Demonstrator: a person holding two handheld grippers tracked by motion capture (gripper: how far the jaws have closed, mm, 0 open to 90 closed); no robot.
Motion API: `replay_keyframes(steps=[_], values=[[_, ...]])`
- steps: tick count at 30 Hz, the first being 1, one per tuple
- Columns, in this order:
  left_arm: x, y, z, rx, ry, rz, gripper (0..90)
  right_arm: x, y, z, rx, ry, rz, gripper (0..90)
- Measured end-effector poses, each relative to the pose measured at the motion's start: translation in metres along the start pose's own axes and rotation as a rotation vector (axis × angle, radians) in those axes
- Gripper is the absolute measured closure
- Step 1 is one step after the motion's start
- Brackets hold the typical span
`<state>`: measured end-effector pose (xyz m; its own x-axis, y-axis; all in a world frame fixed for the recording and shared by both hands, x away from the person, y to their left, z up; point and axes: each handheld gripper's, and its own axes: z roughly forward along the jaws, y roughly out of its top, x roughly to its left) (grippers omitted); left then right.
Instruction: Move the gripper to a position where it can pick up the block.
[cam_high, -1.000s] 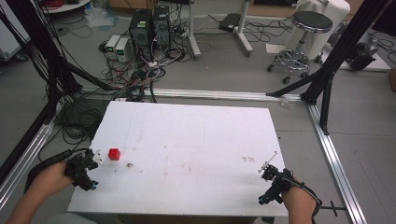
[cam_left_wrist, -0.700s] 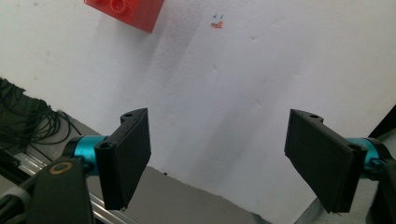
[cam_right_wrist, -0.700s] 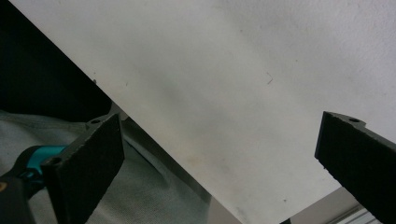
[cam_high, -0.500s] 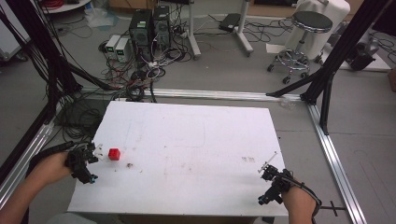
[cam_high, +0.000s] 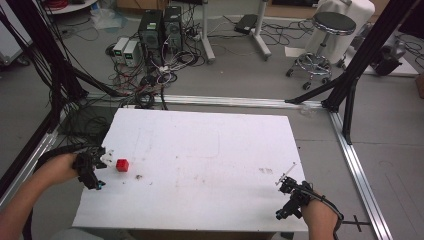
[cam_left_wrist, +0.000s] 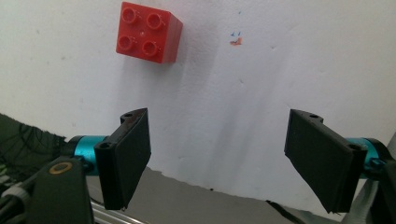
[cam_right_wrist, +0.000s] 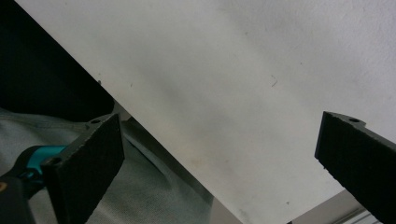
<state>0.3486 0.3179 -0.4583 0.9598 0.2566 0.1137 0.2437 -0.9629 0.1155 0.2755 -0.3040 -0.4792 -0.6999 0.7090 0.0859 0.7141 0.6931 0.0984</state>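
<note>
Small red plastic four-stud building brick (cam_left_wrist: 148, 31) sits stud-side up on white table top (cam_high: 210, 165), near left edge. Square footprint, no long axis. Left gripper (cam_left_wrist: 217, 156) just beside brick, jaws spread wide, empty. Right gripper (cam_right_wrist: 219, 163) at near right corner, jaws wide apart, empty.

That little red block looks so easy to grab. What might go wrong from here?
Two likely slips. The red block sits ahead of the open left gripper and off toward one jaw, so closing in without lining up may nudge it away. It also lies near the white table's left edge, so a push that way might tip it off. The right gripper is far across, unable to help quickly.
</note>
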Motion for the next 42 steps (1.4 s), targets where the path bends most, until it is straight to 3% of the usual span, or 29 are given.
replay_keyframes(steps=[6, 11, 20, 42], values=[[0.01, -0.001, 0.003, 0.012, 0.002, 0.01, 23.0, 0.0, 0.001, 0.001, -0.001, 0.004, -0.009, 0.9], [0.018, 0.003, 0.006, 0.001, -0.009, 0.052, 23.0, 0.0, 0.001, 0.002, 0.005, 0.004, -0.004, 0.9], [0.031, 0.014, 0.012, 0.019, 0.004, 0.056, 23.0, 0.001, 0.001, 0.001, 0.005, 0.01, 0.001, 0.9], [0.049, 0.041, 0.04, 0.043, -0.051, 0.122, 23.0, 0.001, -0.01, 0.0, -0.009, 0.012, 0.004, 0.9]])
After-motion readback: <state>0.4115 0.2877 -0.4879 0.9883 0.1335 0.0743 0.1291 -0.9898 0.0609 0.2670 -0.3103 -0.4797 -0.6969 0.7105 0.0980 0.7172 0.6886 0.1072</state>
